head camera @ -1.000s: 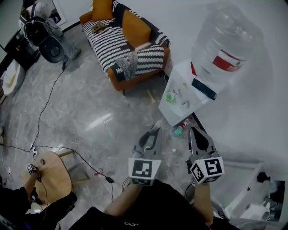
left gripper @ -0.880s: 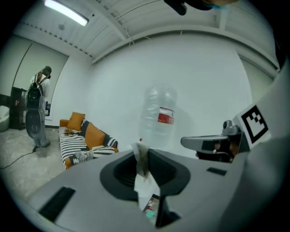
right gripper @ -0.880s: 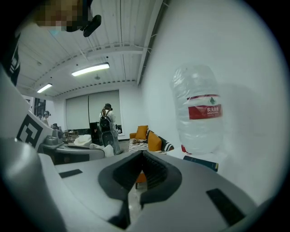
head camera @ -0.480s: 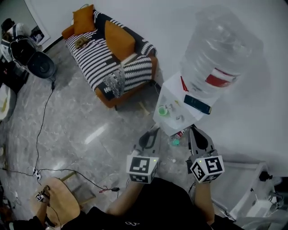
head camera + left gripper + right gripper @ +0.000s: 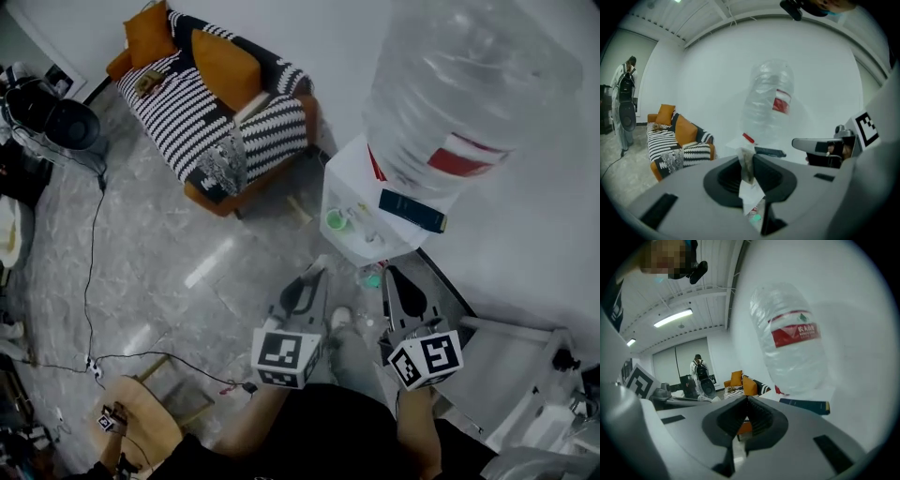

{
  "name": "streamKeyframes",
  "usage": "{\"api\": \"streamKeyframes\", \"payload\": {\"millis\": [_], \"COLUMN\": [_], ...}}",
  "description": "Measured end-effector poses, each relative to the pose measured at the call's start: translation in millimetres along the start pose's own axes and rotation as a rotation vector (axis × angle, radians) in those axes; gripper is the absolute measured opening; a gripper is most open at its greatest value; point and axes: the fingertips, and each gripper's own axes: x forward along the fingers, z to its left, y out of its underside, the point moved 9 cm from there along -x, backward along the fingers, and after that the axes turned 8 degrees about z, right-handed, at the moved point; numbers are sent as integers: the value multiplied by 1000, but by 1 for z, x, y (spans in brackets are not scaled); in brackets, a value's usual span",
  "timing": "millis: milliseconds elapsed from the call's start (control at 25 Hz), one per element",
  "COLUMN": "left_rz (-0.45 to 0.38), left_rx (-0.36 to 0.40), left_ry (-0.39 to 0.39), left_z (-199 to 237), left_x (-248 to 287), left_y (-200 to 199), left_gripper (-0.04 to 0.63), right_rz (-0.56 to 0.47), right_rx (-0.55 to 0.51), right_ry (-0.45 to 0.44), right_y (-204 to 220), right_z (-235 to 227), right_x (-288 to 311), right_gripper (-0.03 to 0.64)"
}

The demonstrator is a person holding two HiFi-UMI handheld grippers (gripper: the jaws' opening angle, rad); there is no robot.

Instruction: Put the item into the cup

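The big water bottle (image 5: 459, 94) stands over a white dispenser surface (image 5: 349, 183). The green cup (image 5: 335, 221) sits on that surface, just ahead of the nearer left claw (image 5: 309, 281). That claw pinches a small paper packet (image 5: 750, 190), held upright. The right claw (image 5: 394, 286) is closed and empty.

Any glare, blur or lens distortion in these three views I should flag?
Head view: wide-angle bend, the water bottle looms soft-edged, a glare streak on the floor. Left gripper view: black round vignette, hazy bottle, the packet in the left hand-held gripper close and soft. Right gripper view: same vignette, bottle label fairly sharp, ceiling light blown out.
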Motion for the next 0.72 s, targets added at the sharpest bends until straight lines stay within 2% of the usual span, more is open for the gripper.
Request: {"api": "streamKeyframes", "payload": {"millis": [120, 240, 440, 520, 640, 720], "left_rz": [61, 71, 109, 129, 151, 161], "left_rx": [-12, -50, -57, -42, 27, 33], "left_ry": [-15, -39, -51, -41, -16, -20], "left_z": [11, 23, 33, 36, 43, 50], "left_x": [24, 48, 83, 99, 131, 152], "left_y": [25, 45, 87, 104, 124, 135], "left_gripper": [61, 61, 61, 61, 61, 61], "right_rz": [32, 48, 94, 111, 129, 131], "right_rx": [70, 101, 149, 161, 171, 202], "right_ry": [-28, -22, 0, -2, -7, -25], "right_y": [33, 60, 106, 124, 151, 170], "right_z": [-14, -37, -65, -69, -70, -68], "right_x": [13, 23, 42, 51, 66, 78], "right_gripper": [9, 10, 9, 9, 10, 9]}}
